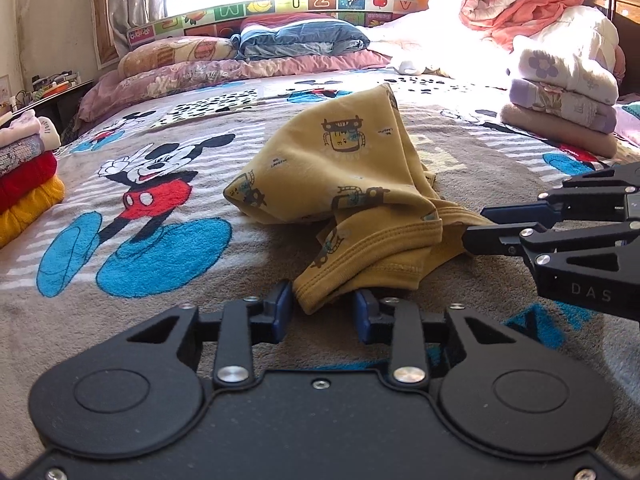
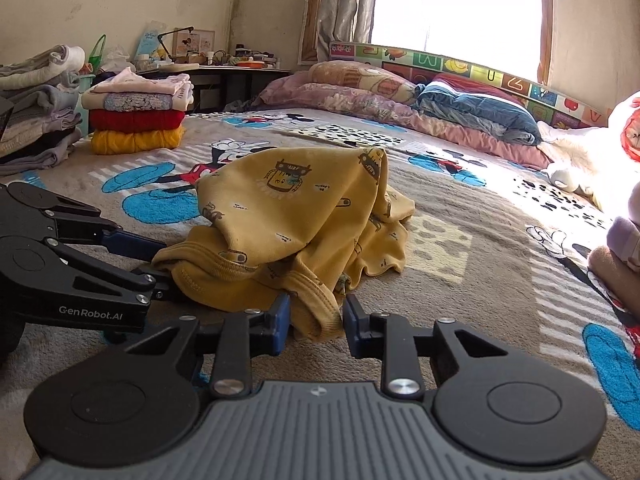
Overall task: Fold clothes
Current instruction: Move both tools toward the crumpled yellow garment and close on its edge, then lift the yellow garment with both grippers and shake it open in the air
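A crumpled mustard-yellow garment with small robot prints (image 1: 344, 184) lies on the Mickey Mouse bedspread (image 1: 152, 208); it also shows in the right wrist view (image 2: 296, 220). My left gripper (image 1: 322, 306) is open, its blue pads on either side of the garment's near hem. My right gripper (image 2: 316, 314) is open too, its pads straddling another stretch of the ribbed hem. Each gripper shows in the other's view: the right gripper (image 1: 480, 226) at the garment's right edge, the left gripper (image 2: 154, 260) at its left edge.
A folded stack of white, red and yellow clothes (image 2: 138, 124) sits at the bed's left side, a grey pile (image 2: 38, 108) beside it. Another folded stack (image 1: 564, 100) sits on the right. Pillows (image 1: 224, 68) and a pink quilt (image 1: 520, 0) line the headboard.
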The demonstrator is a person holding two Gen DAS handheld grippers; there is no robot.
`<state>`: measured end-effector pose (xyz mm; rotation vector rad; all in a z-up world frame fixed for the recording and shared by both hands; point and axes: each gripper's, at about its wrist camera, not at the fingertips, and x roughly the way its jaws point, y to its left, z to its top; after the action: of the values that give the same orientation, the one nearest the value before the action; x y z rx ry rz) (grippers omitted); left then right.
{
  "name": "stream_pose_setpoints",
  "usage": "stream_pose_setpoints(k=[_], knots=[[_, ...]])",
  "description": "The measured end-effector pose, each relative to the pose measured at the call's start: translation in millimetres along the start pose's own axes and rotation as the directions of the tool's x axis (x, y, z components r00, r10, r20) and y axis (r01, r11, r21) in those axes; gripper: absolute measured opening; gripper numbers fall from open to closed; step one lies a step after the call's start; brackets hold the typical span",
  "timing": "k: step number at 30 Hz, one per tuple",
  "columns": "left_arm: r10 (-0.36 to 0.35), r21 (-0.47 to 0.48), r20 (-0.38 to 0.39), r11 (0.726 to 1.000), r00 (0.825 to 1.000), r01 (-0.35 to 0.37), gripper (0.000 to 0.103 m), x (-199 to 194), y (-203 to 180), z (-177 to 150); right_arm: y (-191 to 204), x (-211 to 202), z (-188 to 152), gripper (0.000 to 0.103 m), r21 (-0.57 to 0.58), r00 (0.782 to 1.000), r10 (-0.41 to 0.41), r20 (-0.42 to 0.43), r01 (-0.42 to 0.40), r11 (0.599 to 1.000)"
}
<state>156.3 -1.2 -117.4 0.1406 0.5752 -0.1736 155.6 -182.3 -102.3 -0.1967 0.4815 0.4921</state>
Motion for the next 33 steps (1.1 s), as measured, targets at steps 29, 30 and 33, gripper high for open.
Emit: stream_pose_setpoints(k=[29, 30, 33], knots=[[0.122, -0.056, 0.202, 0.992, 0.972, -0.112, 0.008, -74.3, 32.7, 14.5, 50.1, -15.2, 5.7, 0.014, -0.276, 0.991, -0.092, 0.096, 0.116, 0.954], [0.124, -0.056, 0.211, 0.992, 0.97, -0.114, 0.008, -77.6, 32.0, 15.3, 48.1, -22.6, 9.6, 0.013, -0.255, 0.989, -0.09, 0.119, 0.118, 0.96], [0.129, -0.066, 0.239, 0.991, 0.962, -0.117, 0.008, -89.3, 29.8, 18.1, 41.2, -44.9, 21.3, 0.013, -0.191, 0.982, -0.086, 0.168, 0.118, 0.974]])
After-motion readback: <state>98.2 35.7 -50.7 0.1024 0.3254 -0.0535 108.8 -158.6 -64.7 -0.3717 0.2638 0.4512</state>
